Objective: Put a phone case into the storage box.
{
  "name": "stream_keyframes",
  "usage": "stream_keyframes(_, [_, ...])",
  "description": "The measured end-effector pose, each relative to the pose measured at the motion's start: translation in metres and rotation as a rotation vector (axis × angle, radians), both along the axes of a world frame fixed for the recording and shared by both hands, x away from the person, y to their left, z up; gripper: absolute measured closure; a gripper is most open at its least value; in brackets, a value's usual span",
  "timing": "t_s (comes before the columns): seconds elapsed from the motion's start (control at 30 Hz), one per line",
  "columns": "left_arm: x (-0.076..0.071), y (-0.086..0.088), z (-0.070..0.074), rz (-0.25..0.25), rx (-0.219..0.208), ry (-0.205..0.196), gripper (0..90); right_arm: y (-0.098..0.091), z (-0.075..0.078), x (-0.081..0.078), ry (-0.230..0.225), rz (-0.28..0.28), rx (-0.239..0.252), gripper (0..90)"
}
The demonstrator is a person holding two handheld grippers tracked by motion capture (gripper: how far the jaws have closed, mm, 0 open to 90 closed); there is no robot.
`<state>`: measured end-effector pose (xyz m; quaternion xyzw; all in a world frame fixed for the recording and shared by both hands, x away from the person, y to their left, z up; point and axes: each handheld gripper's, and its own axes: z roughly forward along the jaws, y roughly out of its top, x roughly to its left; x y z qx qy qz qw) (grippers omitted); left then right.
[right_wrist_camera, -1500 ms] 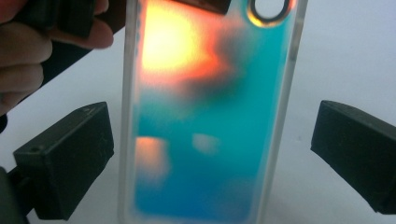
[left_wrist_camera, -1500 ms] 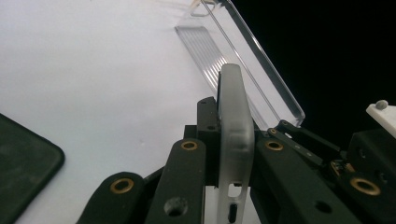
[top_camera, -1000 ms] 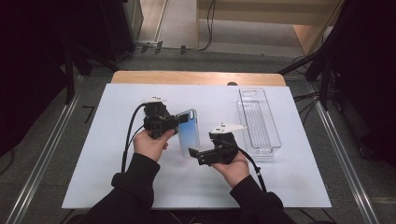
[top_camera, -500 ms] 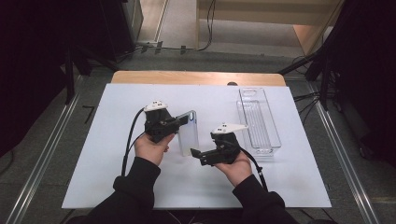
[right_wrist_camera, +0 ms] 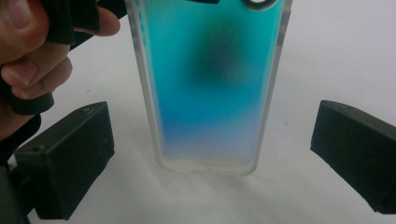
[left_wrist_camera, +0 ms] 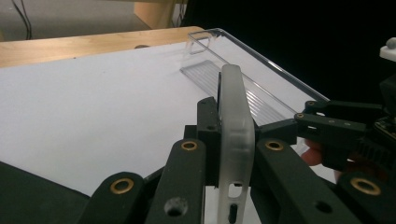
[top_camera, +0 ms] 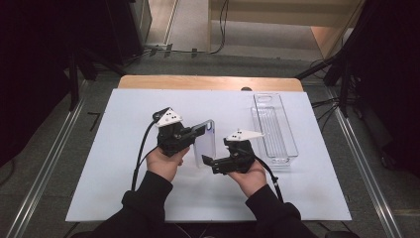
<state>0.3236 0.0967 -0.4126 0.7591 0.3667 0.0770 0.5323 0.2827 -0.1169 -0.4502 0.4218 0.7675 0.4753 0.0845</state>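
Phone case (top_camera: pixel 206 144) clamped edge-on in left hand-held gripper (top_camera: pixel 194 134), presented for handover. Right hand-held gripper (top_camera: pixel 209 162) jaws wide apart, holding nothing, flanking its near end.

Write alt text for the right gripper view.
A translucent phone case with a blue-to-clear fade stands between the right tongs' open black jaws, not touched by either. A hand at upper left grips the other tool, above a white table surface.

White table top (top_camera: pixel 119 148) on wood bench (top_camera: pixel 148 82) — clear tray (top_camera: pixel 292 148) at right edge
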Motion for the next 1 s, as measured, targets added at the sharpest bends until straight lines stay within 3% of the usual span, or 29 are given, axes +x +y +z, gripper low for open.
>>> stream_keyframes(0.33, [-0.006, -0.003, 0.001, -0.019, -0.025, 0.033, 86.3, 0.006, 0.006, 0.001, -0.009, -0.033, -0.009, 0.0])
stream_keyframes(0.77, [-0.017, -0.013, 0.000, -0.040, -0.008, 0.031, 86.2, 0.012, 0.007, 0.003, 0.008, -0.067, 0.012, 0.0])
stream_keyframes(0.83, [-0.018, -0.015, -0.002, -0.049, -0.006, 0.041, 86.1, 0.013, 0.007, 0.003, 0.006, -0.069, 0.016, 1.3])
stream_keyframes(1.0, [-0.019, -0.017, -0.004, -0.045, -0.010, 0.051, 85.8, 0.012, 0.008, 0.001, -0.017, -0.057, 0.024, 14.4])
